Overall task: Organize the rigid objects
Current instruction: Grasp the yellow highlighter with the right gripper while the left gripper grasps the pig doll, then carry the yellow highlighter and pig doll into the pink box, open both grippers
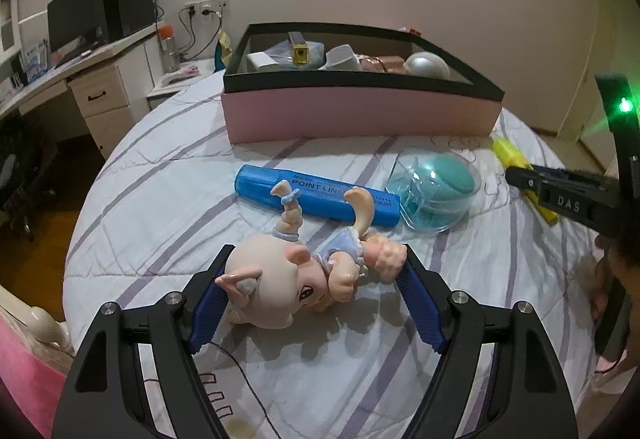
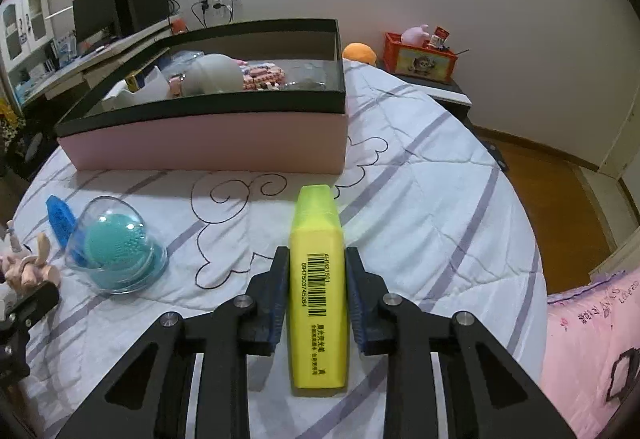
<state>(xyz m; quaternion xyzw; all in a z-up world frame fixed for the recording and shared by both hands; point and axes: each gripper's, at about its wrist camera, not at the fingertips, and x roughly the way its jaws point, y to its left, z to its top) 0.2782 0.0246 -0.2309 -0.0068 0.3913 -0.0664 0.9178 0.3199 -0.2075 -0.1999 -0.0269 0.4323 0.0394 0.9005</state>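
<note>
A pale pig-eared doll [image 1: 272, 287] in a light blue dress lies on its side on the striped bedspread. My left gripper [image 1: 316, 255] spans it, one pad against the head and the other against a limb. Behind it lie a blue highlighter [image 1: 320, 195] and a teal sponge in a clear dome case [image 1: 436, 191]. My right gripper [image 2: 317, 253] is shut on a yellow highlighter [image 2: 318, 319], which rests lengthwise on the bed with its cap pointing at the box. The pink box [image 2: 208, 143] with a black rim holds several items.
The bed ends in wooden floor [image 2: 552, 199] on the right. A desk with a monitor [image 1: 76, 19] stands at the left. A red crate [image 2: 420, 59] sits on a nightstand behind the bed. A pink quilt [image 2: 592, 339] lies at the lower right.
</note>
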